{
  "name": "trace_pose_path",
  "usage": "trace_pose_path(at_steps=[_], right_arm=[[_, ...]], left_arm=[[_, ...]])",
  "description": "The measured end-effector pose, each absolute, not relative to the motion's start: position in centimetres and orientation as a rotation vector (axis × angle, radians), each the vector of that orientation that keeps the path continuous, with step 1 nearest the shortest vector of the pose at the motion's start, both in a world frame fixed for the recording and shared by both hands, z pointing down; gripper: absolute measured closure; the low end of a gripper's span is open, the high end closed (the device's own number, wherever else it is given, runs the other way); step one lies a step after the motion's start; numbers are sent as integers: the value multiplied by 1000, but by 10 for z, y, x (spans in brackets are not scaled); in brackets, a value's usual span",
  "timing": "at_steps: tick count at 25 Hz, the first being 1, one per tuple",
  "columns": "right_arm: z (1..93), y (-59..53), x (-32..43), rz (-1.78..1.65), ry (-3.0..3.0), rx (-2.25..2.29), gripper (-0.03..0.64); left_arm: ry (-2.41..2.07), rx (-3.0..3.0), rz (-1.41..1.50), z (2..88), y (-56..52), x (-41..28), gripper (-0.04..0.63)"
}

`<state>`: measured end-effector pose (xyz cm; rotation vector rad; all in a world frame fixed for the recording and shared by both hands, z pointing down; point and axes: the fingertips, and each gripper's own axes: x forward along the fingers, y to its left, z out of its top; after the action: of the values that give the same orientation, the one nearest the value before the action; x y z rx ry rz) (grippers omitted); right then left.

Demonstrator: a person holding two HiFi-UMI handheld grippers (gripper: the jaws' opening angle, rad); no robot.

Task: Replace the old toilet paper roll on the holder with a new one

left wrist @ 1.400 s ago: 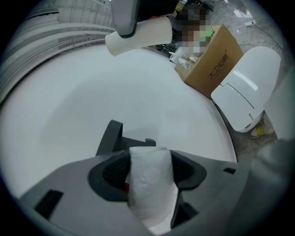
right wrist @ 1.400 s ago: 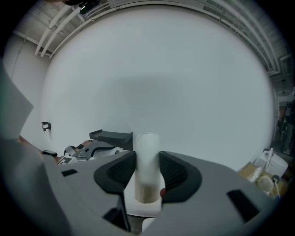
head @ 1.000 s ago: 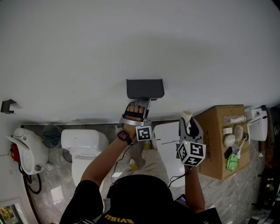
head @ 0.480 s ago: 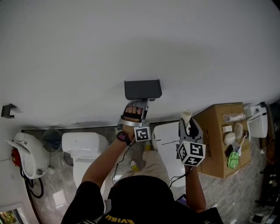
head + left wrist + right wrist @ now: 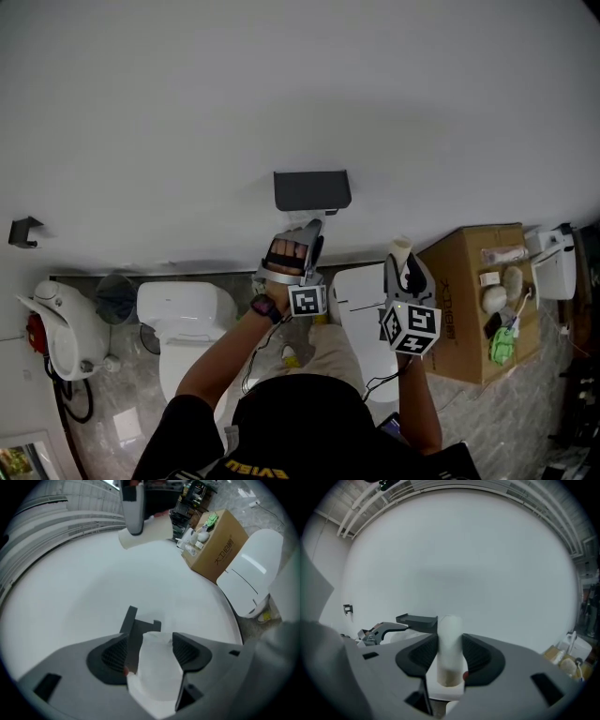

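A dark holder [image 5: 312,190] is fixed to the white wall. My left gripper [image 5: 307,234] hovers just short of it, seen in the left gripper view as [image 5: 150,644]. A white new roll [image 5: 157,677] sits between its jaws, which have just been opening. The roll lies against one pad, and a dark slit shows beside the other pad [image 5: 115,656]. The holder [image 5: 133,620] shows behind the roll. My right gripper [image 5: 401,261] waits to the right, shut on the old cream tube [image 5: 401,246]. In the right gripper view both pads press on the tube [image 5: 449,634], and the right gripper [image 5: 450,648] faces the wall.
Two white toilets [image 5: 183,314] [image 5: 361,300] stand below the wall. A cardboard box [image 5: 464,309] with several small items is at the right. A white fixture [image 5: 56,323] and a grey bin [image 5: 112,291] are at the left. A small hook [image 5: 23,230] sticks out of the wall.
My left gripper has drawn back from the holder toward the person, with the white roll still between its jaws. The right gripper and its tube have stayed put.
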<state>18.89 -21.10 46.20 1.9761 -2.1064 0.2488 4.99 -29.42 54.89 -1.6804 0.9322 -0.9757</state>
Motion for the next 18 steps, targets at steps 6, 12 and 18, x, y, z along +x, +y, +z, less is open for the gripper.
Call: trace_pose_path(at_steps=[6, 12, 18], right_arm=[[453, -206, 177, 216, -2148, 1960, 449], [434, -200, 164, 151, -2214, 1930, 449], [416, -193, 144, 101, -2311, 1904, 449]], left_arm=[[1074, -1948, -807, 504, -247, 35, 281], [1303, -2179, -658, 463, -212, -20, 279], [1512, -2386, -291, 426, -196, -87, 291]])
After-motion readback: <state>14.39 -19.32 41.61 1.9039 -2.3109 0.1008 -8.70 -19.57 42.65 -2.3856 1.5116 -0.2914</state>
